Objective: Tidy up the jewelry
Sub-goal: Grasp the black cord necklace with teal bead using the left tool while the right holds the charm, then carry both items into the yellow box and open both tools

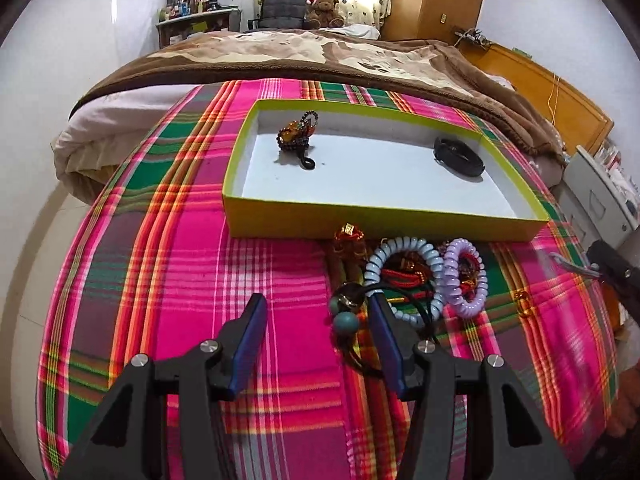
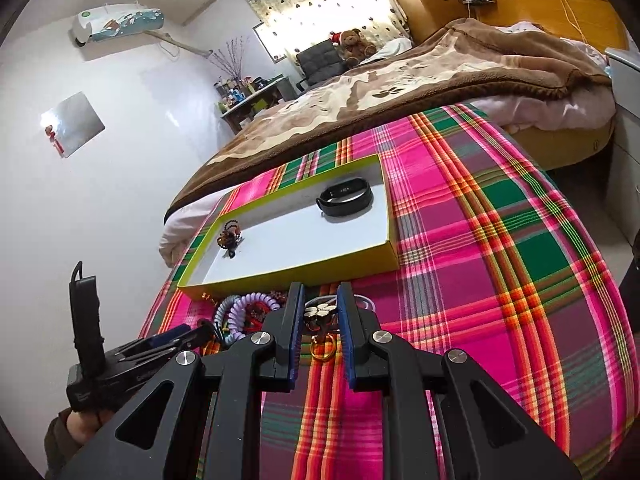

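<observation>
A yellow-green tray (image 1: 360, 222) (image 2: 296, 270) with a white floor lies on the plaid cloth. In it are a beaded bracelet (image 1: 296, 136) (image 2: 229, 237) and a black wristband (image 1: 459, 156) (image 2: 345, 197). A jewelry pile sits in front of the tray: a pale blue coil tie (image 1: 394, 268), a purple coil tie (image 1: 466, 276) (image 2: 250, 304), red cords, and a teal bead (image 1: 347, 322). My left gripper (image 1: 318, 312) is open, just left of the pile. My right gripper (image 2: 319, 308) is partly open around a silver flower charm (image 2: 319, 312) with a gold ring (image 2: 323, 348), not clamped.
The plaid cloth (image 1: 200, 264) covers a round-looking surface beside a bed with a brown blanket (image 1: 304, 52). A white drawer unit (image 1: 600, 196) stands at the right. The left gripper's body (image 2: 120, 364) shows in the right wrist view.
</observation>
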Demonstrator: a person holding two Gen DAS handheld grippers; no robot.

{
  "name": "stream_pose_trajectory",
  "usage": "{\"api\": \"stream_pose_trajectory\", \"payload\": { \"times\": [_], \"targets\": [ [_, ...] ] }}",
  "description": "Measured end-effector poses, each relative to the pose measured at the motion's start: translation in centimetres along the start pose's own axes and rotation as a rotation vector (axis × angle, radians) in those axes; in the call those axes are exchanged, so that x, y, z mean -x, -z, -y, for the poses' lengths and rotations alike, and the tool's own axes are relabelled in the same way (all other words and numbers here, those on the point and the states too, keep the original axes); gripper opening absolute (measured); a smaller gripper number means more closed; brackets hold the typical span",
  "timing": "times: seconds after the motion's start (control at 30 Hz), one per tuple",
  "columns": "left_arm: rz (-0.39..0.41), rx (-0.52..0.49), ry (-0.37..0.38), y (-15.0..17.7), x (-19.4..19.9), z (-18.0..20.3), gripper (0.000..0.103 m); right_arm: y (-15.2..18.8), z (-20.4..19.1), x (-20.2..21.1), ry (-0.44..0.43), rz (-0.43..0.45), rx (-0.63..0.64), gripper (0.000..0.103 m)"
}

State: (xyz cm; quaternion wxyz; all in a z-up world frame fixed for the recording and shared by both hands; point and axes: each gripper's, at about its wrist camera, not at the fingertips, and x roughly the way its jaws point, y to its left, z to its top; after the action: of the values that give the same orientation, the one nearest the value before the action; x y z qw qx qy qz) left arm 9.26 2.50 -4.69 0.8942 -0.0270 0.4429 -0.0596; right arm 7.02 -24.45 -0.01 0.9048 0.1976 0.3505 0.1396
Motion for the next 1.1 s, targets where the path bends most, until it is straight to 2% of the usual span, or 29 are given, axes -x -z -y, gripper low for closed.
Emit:
{"api": "stream_pose_trajectory", "payload": {
  "times": [0.07, 0.2, 0.3, 0.57, 0.73, 1.1],
  "targets": [
    [-0.001, -0.009, -0.009, -0.1, 0.0, 0.2, 0.051, 0.0, -0.1, 0.0, -0.003, -0.001, 0.001, 0.017],
    [0.002, -0.013, -0.011, -0.3, -0.1, 0.0, 0.025, -0.1, -0.2, 0.0, -0.006, -0.002, 0.003, 0.017],
    [-0.002, -0.013, -0.007, -0.2, -0.1, -0.1, 0.016, -0.1, -0.3, -0.1, -0.004, -0.004, 0.004, 0.017],
    [0.003, -0.003, 0.019, -0.1, 0.5, -0.6, 0.015, -0.1, -0.7, 0.0, 0.005, -0.001, 0.023, 0.017],
    [0.040, 0.015, 0.026, -0.4, 2.2, -1.2, 0.015, -0.3, -1.3, 0.2, -0.001, 0.007, 0.039, 0.017],
    [0.098, 0.024, 0.044, -3.3, 4.3, -2.2, 0.015, -3.3, -3.7, -0.9, -0.007, 0.024, 0.115, 0.017]
  ]
}}
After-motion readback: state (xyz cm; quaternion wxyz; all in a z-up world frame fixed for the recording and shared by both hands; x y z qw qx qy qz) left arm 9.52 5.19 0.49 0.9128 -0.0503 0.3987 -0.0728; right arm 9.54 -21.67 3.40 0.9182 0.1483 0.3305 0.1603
